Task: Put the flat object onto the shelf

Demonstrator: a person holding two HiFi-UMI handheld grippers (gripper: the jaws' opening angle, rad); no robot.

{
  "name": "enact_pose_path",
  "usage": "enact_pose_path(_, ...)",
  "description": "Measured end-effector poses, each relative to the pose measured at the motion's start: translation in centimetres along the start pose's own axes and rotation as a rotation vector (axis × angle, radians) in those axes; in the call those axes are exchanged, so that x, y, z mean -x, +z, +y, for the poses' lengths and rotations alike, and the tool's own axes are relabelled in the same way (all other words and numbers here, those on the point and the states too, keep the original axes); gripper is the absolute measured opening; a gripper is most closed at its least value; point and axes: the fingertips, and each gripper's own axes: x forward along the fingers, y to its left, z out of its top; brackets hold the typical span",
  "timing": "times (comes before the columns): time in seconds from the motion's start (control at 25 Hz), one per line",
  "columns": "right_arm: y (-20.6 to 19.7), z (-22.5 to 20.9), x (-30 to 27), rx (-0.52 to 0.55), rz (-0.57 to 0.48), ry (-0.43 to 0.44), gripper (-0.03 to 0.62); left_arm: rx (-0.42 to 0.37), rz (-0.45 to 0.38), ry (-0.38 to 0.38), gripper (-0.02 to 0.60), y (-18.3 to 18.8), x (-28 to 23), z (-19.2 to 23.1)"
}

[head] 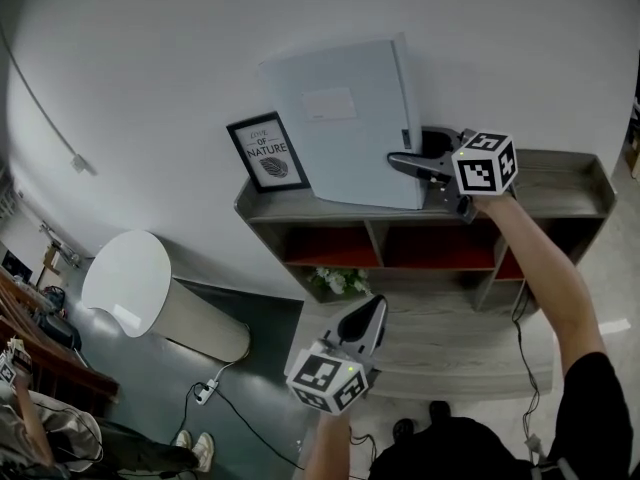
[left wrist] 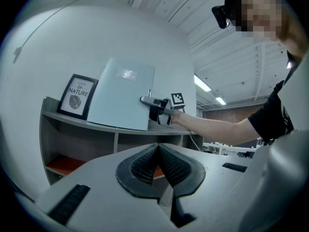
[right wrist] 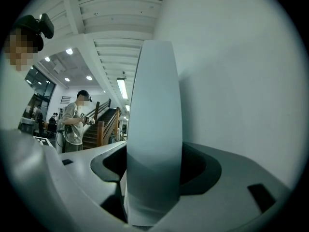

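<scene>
The binder (head: 340,118) is a flat, matte, pale grey-blue rectangle with a rounded spine and a small label pocket on its cover. It stands on its bottom edge on top of the shelf (head: 560,183), tilted back against the smooth white wall. The right claw (head: 400,160) is clenched on the binder's spine edge, and the wide spine fills the gap between its jaws. The binder's left edge sits just beside a black-framed print (head: 268,152), which also leans on the wall.

The shelf top is grey wood grain with a raised lip at its ends. Bare wood runs from the claw to the right lip. The compartments below have red-orange floors, and a small white-flowered plant (head: 335,280) sits on a lower level.

The left claw (left wrist: 157,166) has its ribbed black pads pressed together on nothing. It is held low in front of the shelf, well apart from the binder.
</scene>
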Motion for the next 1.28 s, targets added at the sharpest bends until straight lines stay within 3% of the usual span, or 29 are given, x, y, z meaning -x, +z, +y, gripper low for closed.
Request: enact_pose_path(1.28,0.05,-0.26,0.79,0.022,-0.018,-0.062,0.311,-0.016,0.003,-0.011,0.012,0.43,-0.16,0.35)
